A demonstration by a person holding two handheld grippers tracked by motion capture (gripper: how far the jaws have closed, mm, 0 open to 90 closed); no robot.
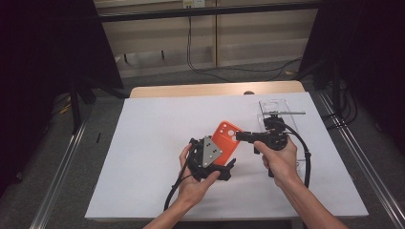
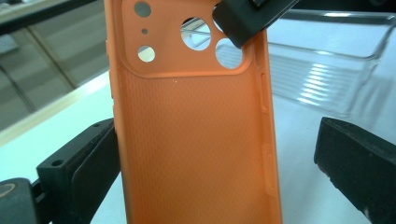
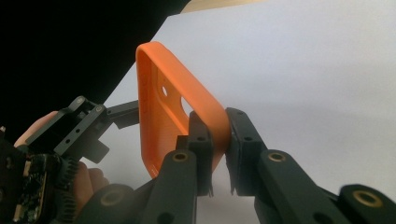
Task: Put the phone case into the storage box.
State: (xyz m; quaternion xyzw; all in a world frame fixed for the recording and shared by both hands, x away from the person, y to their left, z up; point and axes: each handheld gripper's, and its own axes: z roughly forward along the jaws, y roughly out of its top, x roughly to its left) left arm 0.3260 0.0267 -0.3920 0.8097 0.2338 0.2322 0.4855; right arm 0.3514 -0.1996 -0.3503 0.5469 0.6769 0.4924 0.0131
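Right tongs (image 3: pixel 218 140) pinch empty orange phone case (image 3: pixel 161 112); clear case (image 1: pixel 279 112) behind

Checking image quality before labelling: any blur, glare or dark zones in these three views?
High view: even light on the white table, surroundings nearly black, slightly soft. Left gripper view: orange phone case sharp, near jaws blurred, glare streaks on the clear case behind. Right gripper view: right gripper pinching the case rim is in focus, upper left corner black, left gripper dim.
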